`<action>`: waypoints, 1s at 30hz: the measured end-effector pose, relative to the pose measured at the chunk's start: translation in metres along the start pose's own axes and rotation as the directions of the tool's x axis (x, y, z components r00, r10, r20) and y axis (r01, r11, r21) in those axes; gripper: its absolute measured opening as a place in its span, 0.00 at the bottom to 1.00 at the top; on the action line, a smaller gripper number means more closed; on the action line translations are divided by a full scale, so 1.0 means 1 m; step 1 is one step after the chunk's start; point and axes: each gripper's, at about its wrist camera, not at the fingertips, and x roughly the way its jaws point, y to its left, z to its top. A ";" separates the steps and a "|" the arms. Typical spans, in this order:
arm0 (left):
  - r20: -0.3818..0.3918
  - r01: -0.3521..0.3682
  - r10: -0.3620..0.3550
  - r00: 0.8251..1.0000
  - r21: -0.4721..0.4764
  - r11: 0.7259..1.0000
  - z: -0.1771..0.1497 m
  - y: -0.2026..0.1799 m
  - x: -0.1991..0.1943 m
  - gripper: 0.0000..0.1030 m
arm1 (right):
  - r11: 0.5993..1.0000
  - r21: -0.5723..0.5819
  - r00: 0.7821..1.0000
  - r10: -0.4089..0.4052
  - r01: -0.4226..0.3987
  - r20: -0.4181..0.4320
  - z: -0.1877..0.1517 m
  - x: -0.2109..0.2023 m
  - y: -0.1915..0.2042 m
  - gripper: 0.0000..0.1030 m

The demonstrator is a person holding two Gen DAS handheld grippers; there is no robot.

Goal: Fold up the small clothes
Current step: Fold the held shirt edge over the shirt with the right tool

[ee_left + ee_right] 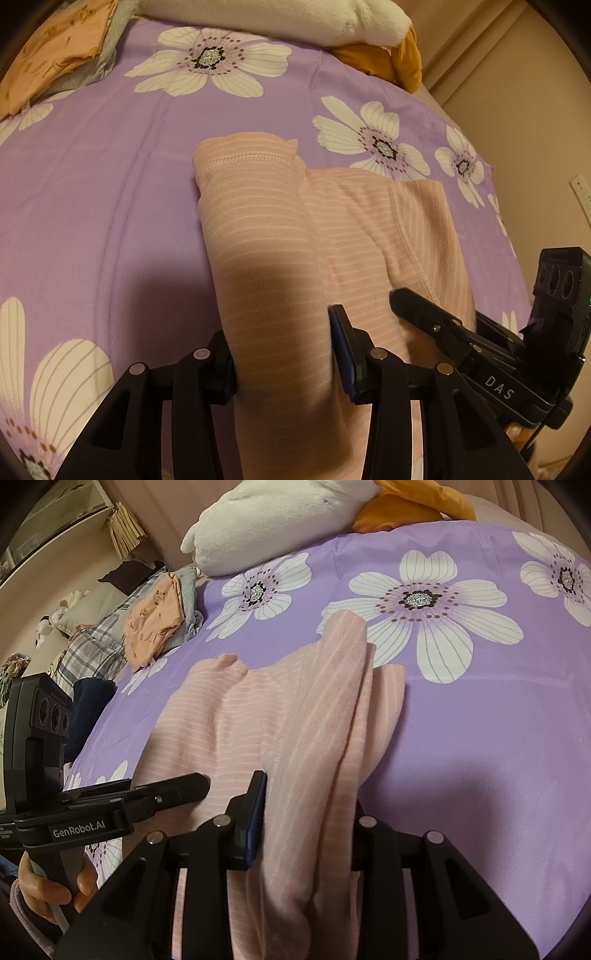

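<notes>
A small pink garment with thin white stripes point(354, 229) lies on the purple flowered bedsheet point(92, 184). My left gripper point(282, 354) is shut on a folded fold of the garment's left side, which drapes forward between the fingers. My right gripper point(308, 823) is shut on the garment's right side point(332, 686), which hangs over in a long fold. The right gripper shows in the left wrist view point(461, 328), and the left gripper in the right wrist view point(129, 797), held by a hand.
A folded orange printed garment on grey cloth point(55, 48) lies at the far left of the bed, also in the right wrist view point(155, 620). A white plush pillow point(273, 520) and an orange cloth point(410, 506) lie at the head. A wall point(517, 92) stands right.
</notes>
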 end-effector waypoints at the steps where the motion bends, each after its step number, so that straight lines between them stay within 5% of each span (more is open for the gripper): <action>1: 0.000 0.000 0.000 1.000 0.000 1.000 0.000 0.000 0.000 0.39 | 1.000 0.000 1.000 0.000 0.000 0.000 0.000 0.000 0.000 0.31; 30: 0.000 -0.013 0.013 1.000 -0.007 1.000 -0.004 0.006 -0.006 0.43 | 1.000 0.017 1.000 0.005 -0.005 0.000 -0.001 -0.006 -0.013 0.34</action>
